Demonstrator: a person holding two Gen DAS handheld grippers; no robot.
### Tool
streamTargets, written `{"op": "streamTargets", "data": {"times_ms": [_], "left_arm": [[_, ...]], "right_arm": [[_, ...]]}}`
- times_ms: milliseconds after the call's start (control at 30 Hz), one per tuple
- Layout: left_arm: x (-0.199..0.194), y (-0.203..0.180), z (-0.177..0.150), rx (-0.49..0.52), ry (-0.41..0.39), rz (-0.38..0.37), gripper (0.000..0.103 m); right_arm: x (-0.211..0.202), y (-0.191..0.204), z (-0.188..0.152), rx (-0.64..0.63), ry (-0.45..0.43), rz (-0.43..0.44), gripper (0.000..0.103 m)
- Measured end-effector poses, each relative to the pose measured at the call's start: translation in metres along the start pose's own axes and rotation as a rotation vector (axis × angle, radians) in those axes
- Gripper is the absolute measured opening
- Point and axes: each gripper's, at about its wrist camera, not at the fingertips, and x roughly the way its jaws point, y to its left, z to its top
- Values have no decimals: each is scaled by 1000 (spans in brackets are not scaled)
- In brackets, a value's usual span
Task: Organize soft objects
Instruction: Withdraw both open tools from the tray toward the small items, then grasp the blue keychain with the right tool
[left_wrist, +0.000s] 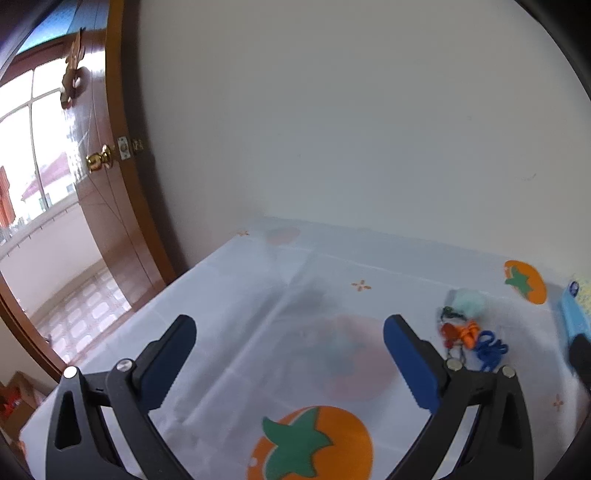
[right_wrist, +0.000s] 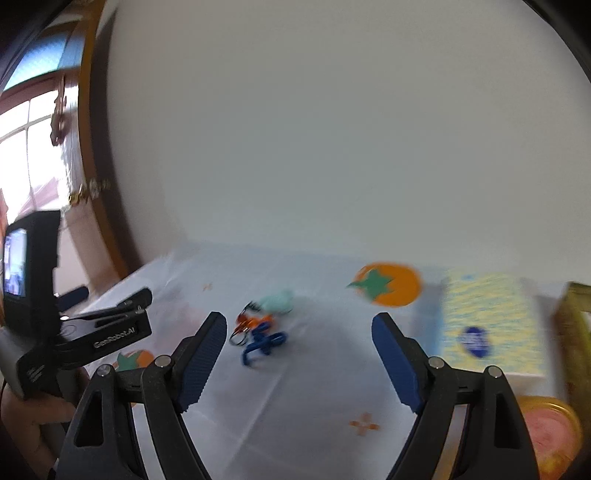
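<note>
A small cluster of soft trinkets lies on the white tablecloth: a mint pompom (left_wrist: 468, 301) (right_wrist: 277, 301), an orange piece (left_wrist: 461, 332) (right_wrist: 255, 320) with metal rings, and a blue cord piece (left_wrist: 489, 350) (right_wrist: 263, 343). My left gripper (left_wrist: 290, 341) is open and empty above the cloth, with the cluster just right of its right finger. My right gripper (right_wrist: 299, 341) is open and empty, with the cluster between its fingers but farther off. The left gripper's body (right_wrist: 103, 332) shows at the left of the right wrist view.
A blue and yellow tissue box (right_wrist: 487, 325) (left_wrist: 574, 314) stands at the right. A pink-lidded jar (right_wrist: 550, 432) sits at the near right. A white wall backs the table (left_wrist: 258, 280). A brown door (left_wrist: 96, 184) stands at the left.
</note>
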Motion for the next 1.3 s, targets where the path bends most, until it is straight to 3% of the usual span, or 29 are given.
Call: {"op": "streamTargets", "data": {"times_ms": [100, 367, 400, 467, 567, 600, 700, 800, 1000, 1167, 1300], "left_arm": [[3, 0, -1, 11, 9, -5, 103], [3, 3, 4, 2, 21, -14, 103], [4, 4, 4, -3, 26, -17, 103], [4, 5, 4, -12, 31, -20, 103], [3, 6, 3, -20, 37, -24, 103], [3, 5, 3, -21, 41, -29, 103], [4, 3, 1, -21, 53, -51, 103], [5, 1, -1, -22, 63, -84, 103], [-2, -11, -1, 8, 23, -165, 103], [-1, -25, 2, 17, 18, -289, 103], [5, -53, 8, 60, 30, -336, 102]], "right_arm": [[32, 14, 4, -38, 122, 32, 69], [91, 35, 2, -104, 315, 58, 65], [95, 38, 2, -113, 338, 54, 55], [107, 42, 0, -126, 388, 56, 48], [107, 44, 0, -134, 383, 37, 31], [106, 43, 0, -124, 379, 41, 17], [102, 31, -1, -66, 370, 51, 14], [86, 16, 2, 3, 305, 68, 13], [22, -5, 3, 113, -33, 47, 13], [-4, -12, 5, 115, -193, -59, 13], [-16, -10, 4, 90, -275, -143, 13]]}}
